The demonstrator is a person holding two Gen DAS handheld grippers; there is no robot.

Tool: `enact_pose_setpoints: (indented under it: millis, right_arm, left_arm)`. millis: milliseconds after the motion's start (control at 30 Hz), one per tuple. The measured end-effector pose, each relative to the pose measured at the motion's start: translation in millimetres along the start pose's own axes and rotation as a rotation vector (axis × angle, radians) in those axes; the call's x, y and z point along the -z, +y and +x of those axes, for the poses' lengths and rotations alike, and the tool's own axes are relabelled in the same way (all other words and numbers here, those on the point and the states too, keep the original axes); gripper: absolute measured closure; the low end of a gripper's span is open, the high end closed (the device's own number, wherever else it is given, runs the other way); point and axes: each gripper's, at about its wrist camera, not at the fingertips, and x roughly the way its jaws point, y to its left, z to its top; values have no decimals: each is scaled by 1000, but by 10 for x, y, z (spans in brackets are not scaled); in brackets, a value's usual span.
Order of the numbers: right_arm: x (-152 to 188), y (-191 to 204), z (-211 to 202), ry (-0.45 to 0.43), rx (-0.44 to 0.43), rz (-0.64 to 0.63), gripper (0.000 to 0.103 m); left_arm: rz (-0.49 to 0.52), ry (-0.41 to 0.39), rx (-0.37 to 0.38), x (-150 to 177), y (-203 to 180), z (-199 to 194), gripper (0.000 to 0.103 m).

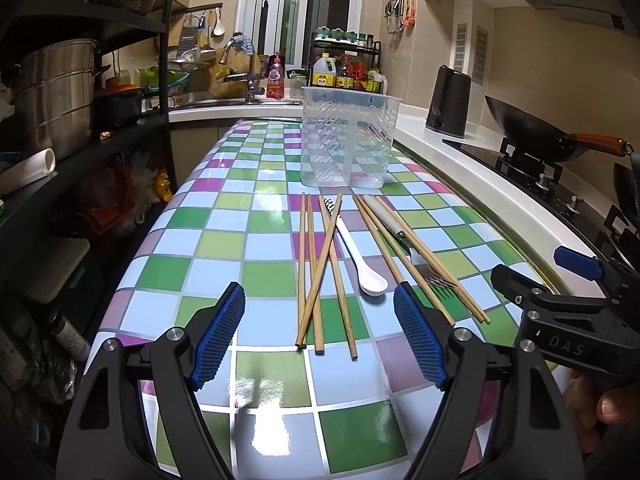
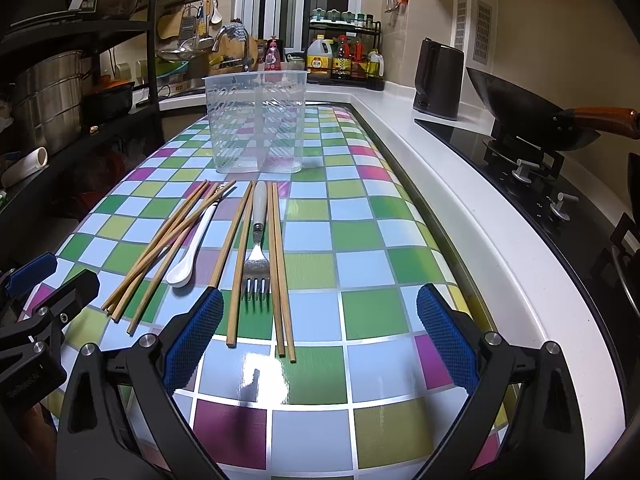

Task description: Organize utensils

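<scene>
Several wooden chopsticks (image 1: 320, 276) lie loose on the checkered table (image 1: 224, 240), with a white spoon (image 1: 362, 264) and a white-handled fork (image 1: 404, 236) among them. A clear plastic utensil holder (image 1: 348, 136) stands empty behind them. My left gripper (image 1: 320, 336) is open, just short of the chopstick ends. My right gripper (image 2: 320, 336) is open near the fork (image 2: 256, 256), the chopsticks (image 2: 276, 264), the spoon (image 2: 192, 248) and the holder (image 2: 256, 120). The right gripper also shows in the left wrist view (image 1: 560, 280).
A white counter (image 2: 460, 208) runs along the right with a black kettle (image 2: 438, 80), and a wok (image 2: 528, 108) on a gas hob. A dark shelf with steel pots (image 1: 52, 92) stands left. A sink, bottles and a spice rack (image 1: 344, 64) are at the back.
</scene>
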Motion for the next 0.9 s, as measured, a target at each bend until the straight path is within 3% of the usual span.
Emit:
enact_pose_setpoints:
  millis: [900]
  right_arm:
    - [2, -3, 0, 7, -3, 3, 8]
  left_arm:
    - [11, -14, 22, -1, -24, -22, 30]
